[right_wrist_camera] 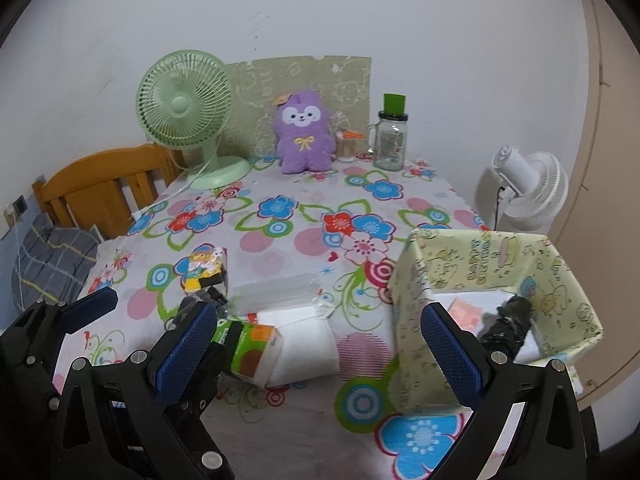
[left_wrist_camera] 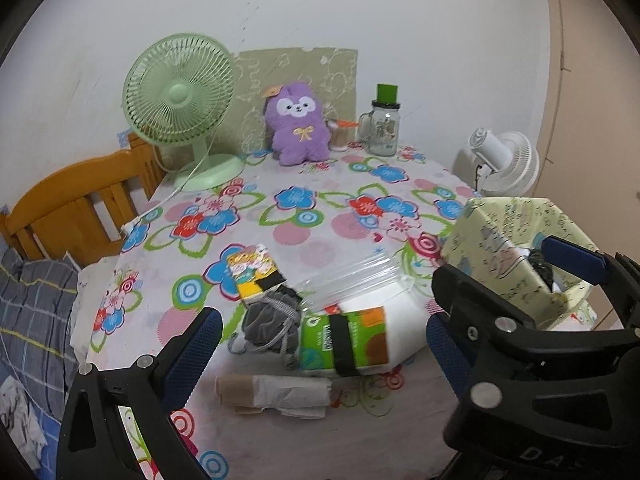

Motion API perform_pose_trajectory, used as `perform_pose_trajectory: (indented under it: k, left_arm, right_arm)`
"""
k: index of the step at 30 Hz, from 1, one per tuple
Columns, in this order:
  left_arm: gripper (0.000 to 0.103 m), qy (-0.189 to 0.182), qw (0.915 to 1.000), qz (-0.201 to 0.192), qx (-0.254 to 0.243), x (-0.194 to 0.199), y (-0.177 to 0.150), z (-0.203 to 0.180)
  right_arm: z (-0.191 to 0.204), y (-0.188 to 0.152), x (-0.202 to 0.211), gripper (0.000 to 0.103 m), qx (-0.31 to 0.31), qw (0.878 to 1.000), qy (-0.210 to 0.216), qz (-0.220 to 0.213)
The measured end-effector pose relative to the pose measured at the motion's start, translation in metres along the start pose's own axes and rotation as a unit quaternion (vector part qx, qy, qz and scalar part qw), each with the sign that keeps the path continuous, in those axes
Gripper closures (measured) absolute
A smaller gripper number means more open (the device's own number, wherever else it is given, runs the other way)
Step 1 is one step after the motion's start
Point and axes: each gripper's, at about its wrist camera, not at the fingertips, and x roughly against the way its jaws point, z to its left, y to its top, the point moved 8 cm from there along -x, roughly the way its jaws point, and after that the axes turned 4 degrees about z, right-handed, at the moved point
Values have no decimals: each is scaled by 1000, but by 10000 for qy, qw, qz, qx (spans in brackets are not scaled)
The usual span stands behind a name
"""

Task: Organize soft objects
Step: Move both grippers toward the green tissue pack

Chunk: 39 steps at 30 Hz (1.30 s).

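table: floral tablecloth (right_wrist_camera: 304, 216) covers it, with the soft stuff bunched at the near edge so both grippers can reach it, i'd guess.
pile: a tissue pack (left_wrist_camera: 356, 340) with a green and orange wrapper lies on its side, a grey drawstring pouch (left_wrist_camera: 272, 320) touches its left end, and a small yellow cartoon packet (left_wrist_camera: 256, 272) sits just behind that. a clear plastic bag (left_wrist_camera: 352, 276) rests against the top of the tissue pack.
roll: a beige and white rolled cloth (left_wrist_camera: 276, 396) lies alone, nearer the edge than the pile.
box: an open-topped paper-covered box (right_wrist_camera: 420, 320) stands right of the pile. a dark rolled item (right_wrist_camera: 508, 324) and something pink are already inside, so it looks like the drop-off spot.
left gripper: left gripper (left_wrist_camera: 324, 334) hangs just above the pile, fingers spread wide with nothing between them, tissue pack framed in the gap.
right gripper: right gripper (right_wrist_camera: 320, 344) is low by the box, fingers apart and empty, one pad in front of the box's near wall.
progress: pretty early i'd say, most soft things are still out on the cloth.
back row: purple plush (right_wrist_camera: 306, 138), green fan (right_wrist_camera: 186, 108) and glass jar (right_wrist_camera: 390, 140) stand along the wall, well apart from the pile. no idea if the plush is meant to go in too.
next: probably close on the tissue pack. the plastic bag leaning on it could slide.
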Motion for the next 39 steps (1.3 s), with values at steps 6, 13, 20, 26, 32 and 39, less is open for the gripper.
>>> perform_pose_trajectory:
  k: [6, 13, 20, 26, 32, 39]
  left_arm:
    - [0, 95, 9997, 171, 162, -13, -11, 18]
    - [0, 145, 9983, 467, 315, -32, -28, 31]
    - [0, 146, 9966, 696, 425, -49, -42, 40]
    - [0, 138, 9941, 906, 581, -64, -56, 47]
    - [0, 92, 9930, 1028, 580, -73, -63, 48]
    - [0, -4, 9918, 1146, 567, -83, -68, 40]
  right_arm:
    - [13, -7, -12, 0, 113, 9998, 142, 65]
    - [20, -18, -37, 0, 109, 9991, 232, 350]
    - [29, -31, -60, 0, 198, 9975, 268, 626]
    - [37, -40, -76, 0, 305, 9957, 299, 828]
    - [46, -46, -87, 0, 434, 9939, 310, 964]
    - [51, -49, -96, 0, 573, 9927, 234, 1032]
